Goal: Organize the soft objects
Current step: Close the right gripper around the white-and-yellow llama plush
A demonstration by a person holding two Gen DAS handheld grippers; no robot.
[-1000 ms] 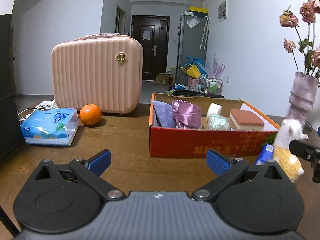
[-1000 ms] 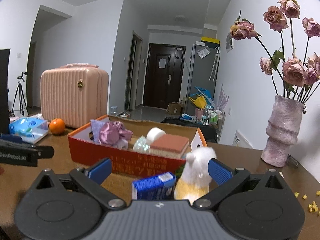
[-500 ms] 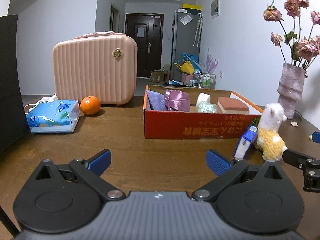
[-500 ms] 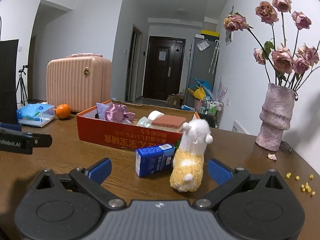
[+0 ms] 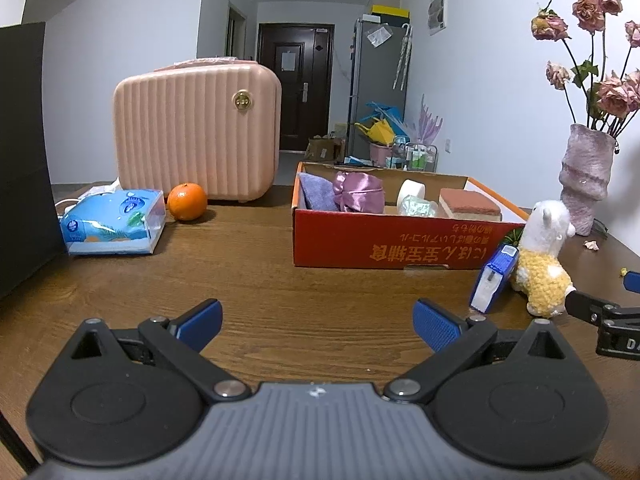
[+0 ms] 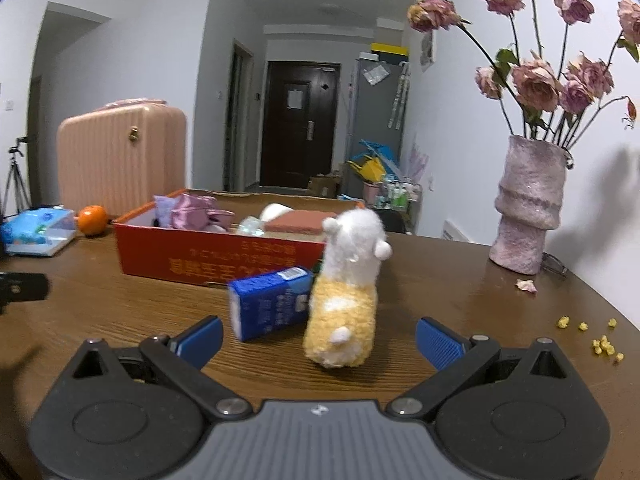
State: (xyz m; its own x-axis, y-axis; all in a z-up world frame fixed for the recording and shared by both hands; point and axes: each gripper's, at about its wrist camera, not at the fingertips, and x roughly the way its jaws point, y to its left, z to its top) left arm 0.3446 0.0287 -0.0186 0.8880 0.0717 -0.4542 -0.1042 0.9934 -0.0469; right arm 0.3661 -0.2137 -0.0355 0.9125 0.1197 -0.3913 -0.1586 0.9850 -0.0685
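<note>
Both wide-open grippers (image 5: pixel 316 322) (image 6: pixel 318 338) have backed away, leaving the fluffy, seemingly upright alpaca toy (image 6: pixel 347 294) beside the box (image 6: pixel 224 252).

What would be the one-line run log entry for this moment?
left tool: open, empty | right tool: open, empty | white-and-yellow plush alpaca: upright on table, outside red cardboard box, beside blue carton

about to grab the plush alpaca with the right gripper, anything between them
Nothing visible lies between the open right gripper and the plush alpaca. The blue carton leans against the alpaca's left side, so the left finger may catch it.
</note>
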